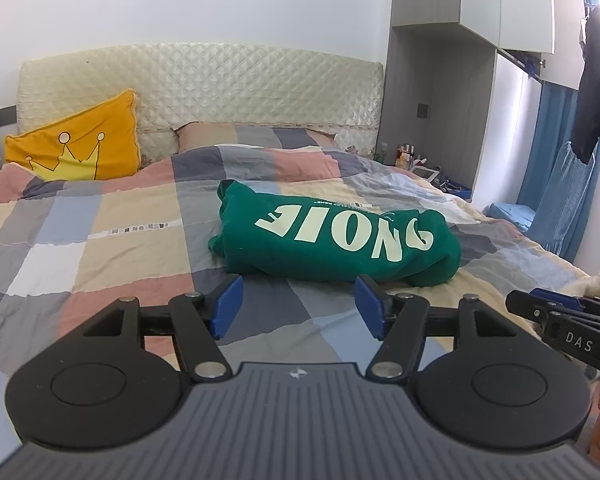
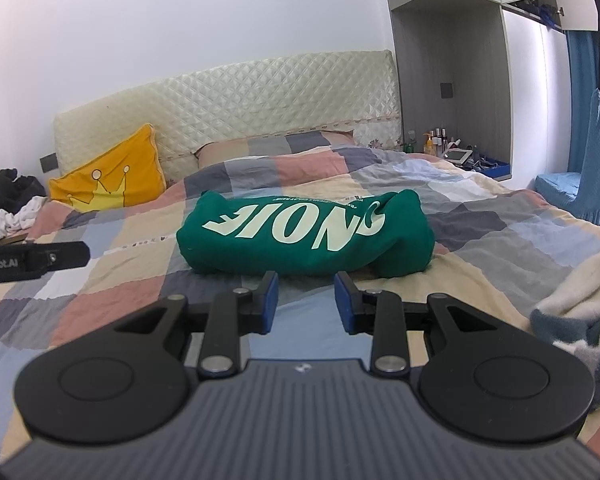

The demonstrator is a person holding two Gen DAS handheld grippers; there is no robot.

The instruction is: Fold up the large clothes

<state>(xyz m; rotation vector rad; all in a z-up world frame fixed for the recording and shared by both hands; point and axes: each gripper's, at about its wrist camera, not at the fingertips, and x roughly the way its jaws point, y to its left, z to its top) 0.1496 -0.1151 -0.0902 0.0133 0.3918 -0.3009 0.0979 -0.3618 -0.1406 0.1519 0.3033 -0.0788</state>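
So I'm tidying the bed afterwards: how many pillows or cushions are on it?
2. A yellow cushion with a crown leans against the headboard on the left; a checked pillow lies flat beside it, partly under the quilt. More could be hidden beneath.

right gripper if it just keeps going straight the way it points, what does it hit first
Most likely the folded green sweatshirt, lying directly beyond the open right gripper. Only bare checked quilt shows between them, though depth is hard to judge.
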